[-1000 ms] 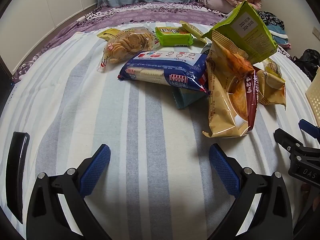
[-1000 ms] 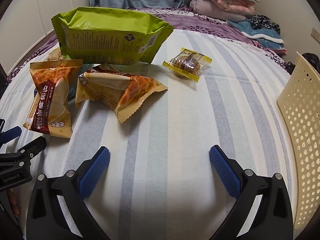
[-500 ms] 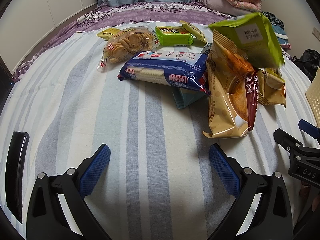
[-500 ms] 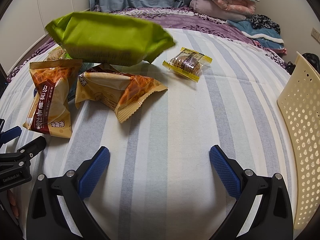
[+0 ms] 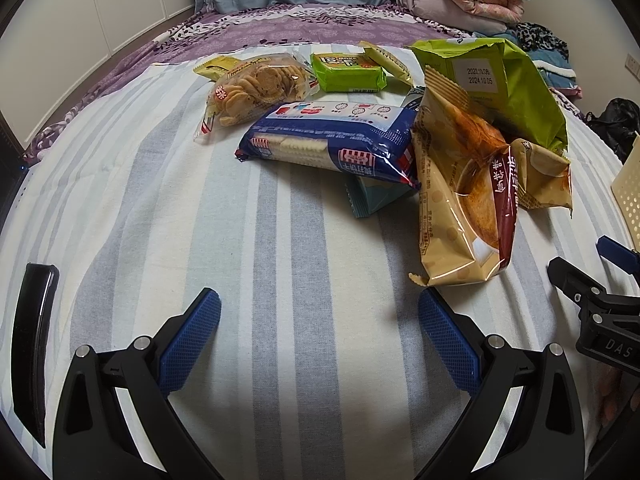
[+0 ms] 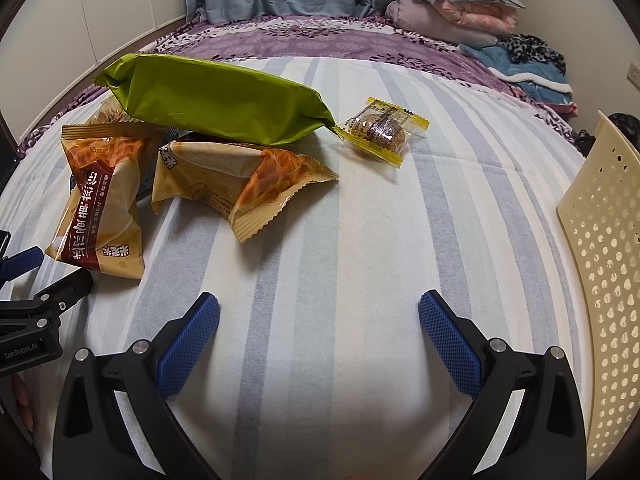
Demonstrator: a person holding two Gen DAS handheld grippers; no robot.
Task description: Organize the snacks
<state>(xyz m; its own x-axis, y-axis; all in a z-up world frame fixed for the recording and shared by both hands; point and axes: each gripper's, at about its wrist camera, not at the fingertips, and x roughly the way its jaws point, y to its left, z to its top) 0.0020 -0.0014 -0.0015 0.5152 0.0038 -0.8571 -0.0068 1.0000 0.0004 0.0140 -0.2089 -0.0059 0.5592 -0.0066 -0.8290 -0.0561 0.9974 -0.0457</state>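
Observation:
Snacks lie in a heap on a striped bed cover. A large green bag (image 5: 504, 92) (image 6: 216, 108) leans over two tan pastry packets (image 5: 460, 196) (image 6: 248, 184). A blue cracker pack (image 5: 332, 140), a clear bag of biscuits (image 5: 256, 88) and a small green pack (image 5: 346, 72) lie further back. A yellow-edged wrapped sweet (image 6: 380, 130) sits apart. My left gripper (image 5: 320, 340) is open and holds nothing, a short way in front of the pile. My right gripper (image 6: 320, 340) is open too, over bare cover.
A cream perforated basket (image 6: 604, 264) (image 5: 630, 192) stands at the right edge. Folded blankets and clothes (image 6: 460, 8) are piled at the far end of the bed. A dark strap-like object (image 5: 34, 344) lies at the left.
The large green bag has tipped over from upright and settled flatter across the pastry packets. Both grippers have stayed where they were, open.

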